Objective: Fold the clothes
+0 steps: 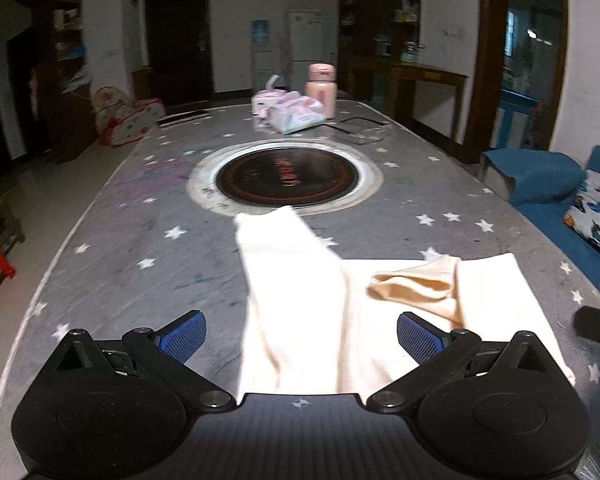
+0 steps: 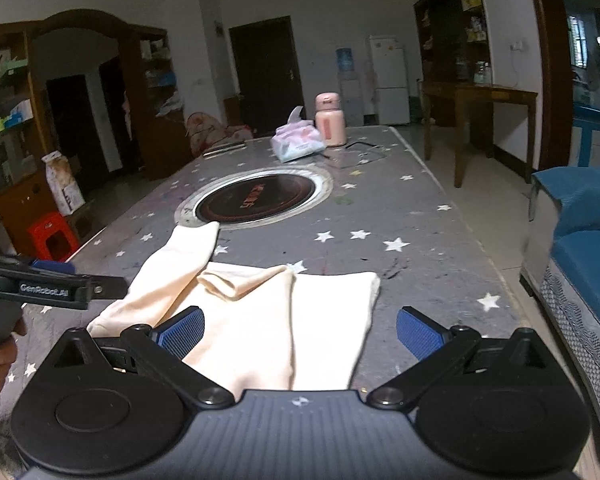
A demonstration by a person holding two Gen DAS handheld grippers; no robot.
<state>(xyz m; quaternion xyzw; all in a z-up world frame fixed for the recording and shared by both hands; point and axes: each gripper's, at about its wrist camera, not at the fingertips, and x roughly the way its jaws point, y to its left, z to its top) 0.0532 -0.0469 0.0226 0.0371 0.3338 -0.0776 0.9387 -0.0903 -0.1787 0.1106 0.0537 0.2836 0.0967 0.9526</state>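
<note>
Left view, my claw: my left claw (image 1: 302, 338) is spread wide and empty, low over the table (image 1: 100, 272).
Left view, garment: the cream garment (image 1: 340, 312) lies straight ahead between my fingers, one long leg running away toward the round hob (image 1: 286, 178).
Right view, my claw: my right claw (image 2: 300, 338) also gapes, gripping nothing.
Right view, garment: the folded body lies directly ahead, the leg angling far-left.
Nearer: left claw, I judge.

We note a grey star-printed table (image 2: 400, 216) carrying a cream garment (image 2: 260, 320) near, an inset round cooktop (image 2: 256, 198) centrally, a tissue pack (image 2: 298, 146) and pink flask (image 2: 330, 124) far.
</note>
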